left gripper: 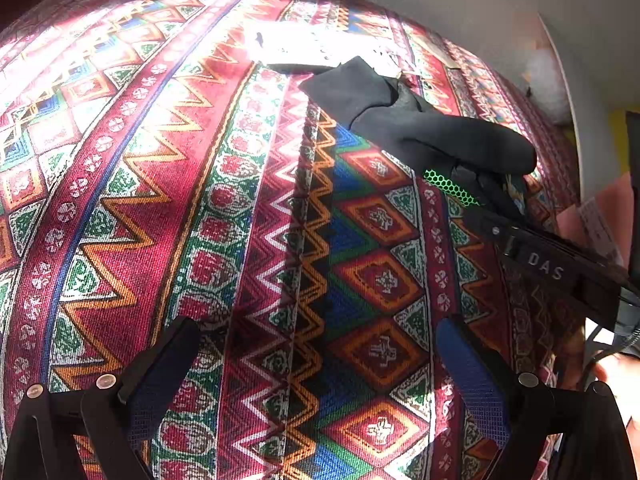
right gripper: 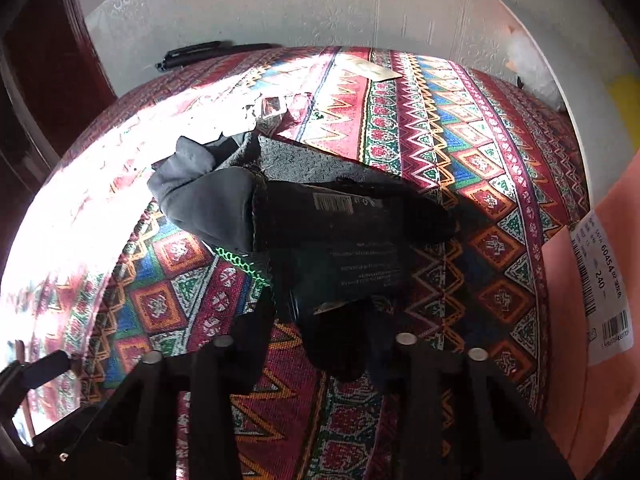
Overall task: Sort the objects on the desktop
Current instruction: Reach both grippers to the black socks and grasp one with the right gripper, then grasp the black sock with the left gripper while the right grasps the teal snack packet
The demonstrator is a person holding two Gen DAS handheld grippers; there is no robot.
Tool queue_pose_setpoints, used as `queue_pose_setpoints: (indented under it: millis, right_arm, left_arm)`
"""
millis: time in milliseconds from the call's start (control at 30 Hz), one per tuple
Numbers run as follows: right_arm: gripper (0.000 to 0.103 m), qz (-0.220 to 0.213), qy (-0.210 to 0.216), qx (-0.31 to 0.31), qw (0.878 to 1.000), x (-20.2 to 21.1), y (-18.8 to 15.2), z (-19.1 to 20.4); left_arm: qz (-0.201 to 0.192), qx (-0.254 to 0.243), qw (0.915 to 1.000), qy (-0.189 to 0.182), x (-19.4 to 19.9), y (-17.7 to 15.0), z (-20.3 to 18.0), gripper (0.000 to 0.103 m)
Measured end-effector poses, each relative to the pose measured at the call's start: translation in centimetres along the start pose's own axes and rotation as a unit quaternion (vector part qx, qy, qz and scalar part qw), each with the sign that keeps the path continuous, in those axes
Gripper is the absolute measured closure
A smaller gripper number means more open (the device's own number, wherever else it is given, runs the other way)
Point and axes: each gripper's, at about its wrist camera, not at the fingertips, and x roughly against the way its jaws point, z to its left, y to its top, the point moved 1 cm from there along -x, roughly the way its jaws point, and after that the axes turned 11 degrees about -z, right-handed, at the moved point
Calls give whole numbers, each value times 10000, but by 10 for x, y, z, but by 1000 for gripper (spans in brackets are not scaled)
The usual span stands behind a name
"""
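My left gripper (left gripper: pixel 316 352) hangs open over the patterned tablecloth (left gripper: pixel 200 200) with nothing between its blue-padded fingers (left gripper: pixel 472 376). A black folded pad (right gripper: pixel 352 256) with a green honeycomb edge (right gripper: pixel 244 262), a barcode sticker and white print lies mid-table, its grey ribbed underside turned up at the back. A dark grey cloth (right gripper: pixel 204 196) drapes over its left end. My right gripper (right gripper: pixel 320 332) is shut on the pad's near edge. In the left wrist view the same pad (left gripper: pixel 424 128) lies at the upper right, with the right gripper (left gripper: pixel 548 264) reaching in on it.
Behind the pad a white sheet (left gripper: pixel 300 48) glares in sunlight beside a small packet (right gripper: pixel 274 106). A pale card (right gripper: pixel 370 68) and a black pen-like thing (right gripper: pixel 192 54) lie near the far edge by the wall. A pink box with barcode labels (right gripper: pixel 600 280) stands at the right.
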Motion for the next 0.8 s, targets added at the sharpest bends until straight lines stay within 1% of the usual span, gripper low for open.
queue_pose_setpoints:
  millis: [33, 133, 233, 300, 400, 467, 533, 567, 633, 667, 700, 733, 767, 800]
  right_arm:
    - [81, -70, 31, -66, 9999, 6, 2, -4]
    - [90, -250, 58, -138, 9996, 24, 8, -12]
    - [92, -361, 95, -191, 9991, 36, 12, -18]
    - [93, -389, 124, -213, 9989, 39, 15, -18]
    - [93, -347, 226, -222, 9989, 45, 14, -17]
    - [93, -294, 300, -167, 9990, 47, 12, -13]
    - [93, -239, 375, -79, 9990, 49, 10, -7]
    - [93, -199, 418, -26, 9989, 48, 8, -4]
    - [93, -116, 505, 81, 9986, 47, 3, 3]
    - [93, -60, 543, 154, 9984, 45, 1, 6]
    - [93, -9, 576, 225, 9981, 43, -2, 9]
    - [93, 60, 627, 278, 9976, 40, -5, 12]
    - [93, 129, 678, 329, 9971, 37, -7, 14]
    - [93, 233, 762, 387, 9961, 34, -11, 16]
  left_arm:
    - [-18, 66, 10000, -28, -1, 4, 0, 5]
    - [-46, 320, 9992, -219, -8, 17, 0, 5]
    - [-41, 657, 9964, -533, -19, 33, -3, 5]
    - [24, 935, 9926, -779, -30, 41, -6, 5]
    - [233, 1484, 9802, -1288, -52, 49, -10, 4]
    - [420, 1851, 9691, -1576, -68, 51, -13, 3]
    - [462, 2178, 9578, -1816, -78, 54, -15, 2]
    - [504, 2363, 9502, -1967, -83, 55, -16, 2]
    - [639, 2781, 9293, -2343, -91, 56, -17, 2]
    - [701, 2928, 9212, -2465, -95, 57, -19, 2]
    - [757, 3003, 9171, -2510, -98, 57, -21, 2]
    - [808, 3017, 9160, -2517, -101, 57, -24, 3]
    - [855, 2942, 9198, -2453, -103, 57, -28, 5]
    - [903, 2849, 9247, -2359, -105, 57, -31, 12]
